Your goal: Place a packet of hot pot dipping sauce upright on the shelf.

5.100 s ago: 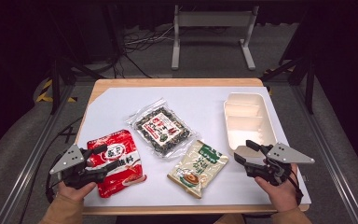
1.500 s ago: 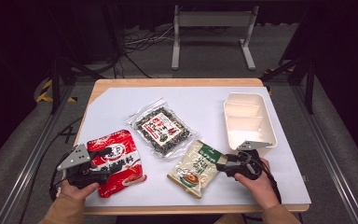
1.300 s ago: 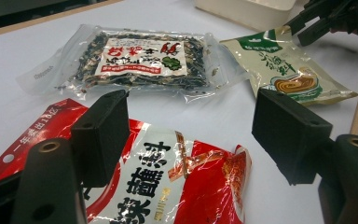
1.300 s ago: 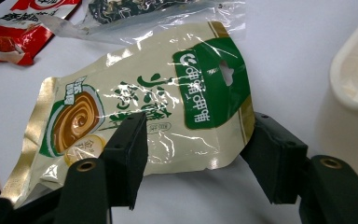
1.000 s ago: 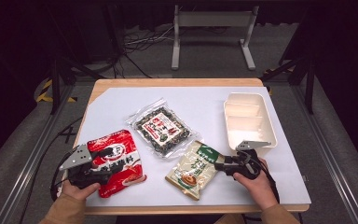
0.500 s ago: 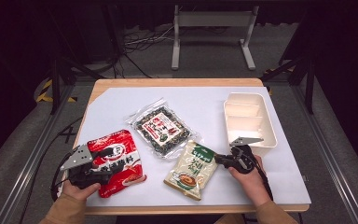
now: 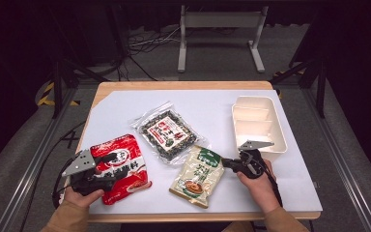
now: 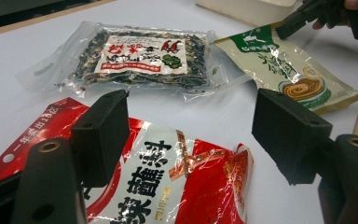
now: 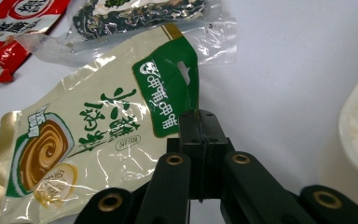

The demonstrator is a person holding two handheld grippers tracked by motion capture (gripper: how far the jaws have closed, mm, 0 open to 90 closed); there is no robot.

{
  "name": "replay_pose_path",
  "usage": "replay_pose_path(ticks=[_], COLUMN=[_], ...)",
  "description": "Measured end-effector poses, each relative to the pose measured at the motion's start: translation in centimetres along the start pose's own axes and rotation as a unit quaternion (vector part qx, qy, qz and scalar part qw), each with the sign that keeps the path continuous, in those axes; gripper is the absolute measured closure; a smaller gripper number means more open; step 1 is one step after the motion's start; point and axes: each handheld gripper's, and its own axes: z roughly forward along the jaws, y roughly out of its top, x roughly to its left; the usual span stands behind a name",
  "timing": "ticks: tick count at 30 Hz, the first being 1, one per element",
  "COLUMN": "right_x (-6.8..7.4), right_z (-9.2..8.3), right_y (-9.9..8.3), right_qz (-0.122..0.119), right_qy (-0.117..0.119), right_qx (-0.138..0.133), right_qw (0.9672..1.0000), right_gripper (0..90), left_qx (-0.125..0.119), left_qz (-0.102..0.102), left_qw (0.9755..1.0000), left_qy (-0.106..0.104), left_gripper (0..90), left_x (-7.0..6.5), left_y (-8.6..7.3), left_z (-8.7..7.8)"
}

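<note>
Bright, evenly lit table, dark surroundings, slightly soft focus.

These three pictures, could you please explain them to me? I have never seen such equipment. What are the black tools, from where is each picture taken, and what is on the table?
A person sits at a table and holds a hand tool with two black jaws in each hand. One picture comes from a camera above the table; the other two come from small cameras riding on each tool. On the white surface lie a red packet, a clear packet of dark dried food, a green and cream packet and an empty white tray. The right gripper has just closed on the green top edge of the green and cream packet. The left gripper is open above the red packet.
</note>
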Motion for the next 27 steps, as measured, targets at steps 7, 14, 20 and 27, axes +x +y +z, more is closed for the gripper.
replay_pose_path(ticks=[7, 14, 20, 27], right_x=[0.7, 1.5, 2.5, 3.9], right_z=[-1.2, -2.4, -3.7, -5.4], right_y=[0.7, 1.4, 2.5, 3.8], right_qz=[-0.017, -0.032, -0.045, -0.065], right_qy=[0.006, 0.018, 0.034, 0.047], right_qx=[-0.01, -0.017, -0.027, -0.045], right_qw=[0.9998, 0.9992, 0.9981, 0.9958], right_gripper=[89.9, 90.0, 90.0, 90.0], left_qx=[-0.001, -0.003, -0.003, -0.005], left_qz=[-0.002, 0.0, -0.003, -0.003], left_qw=[1.0, 1.0, 1.0, 1.0], left_qy=[-0.001, 0.001, 0.003, 0.002], left_gripper=[28.1, 28.1, 28.1, 28.1], left_x=[0.0, 0.1, 0.1, 0.1], left_y=[0.0, 0.0, 0.0, 0.0], left_z=[0.0, -0.1, -0.1, -0.2])
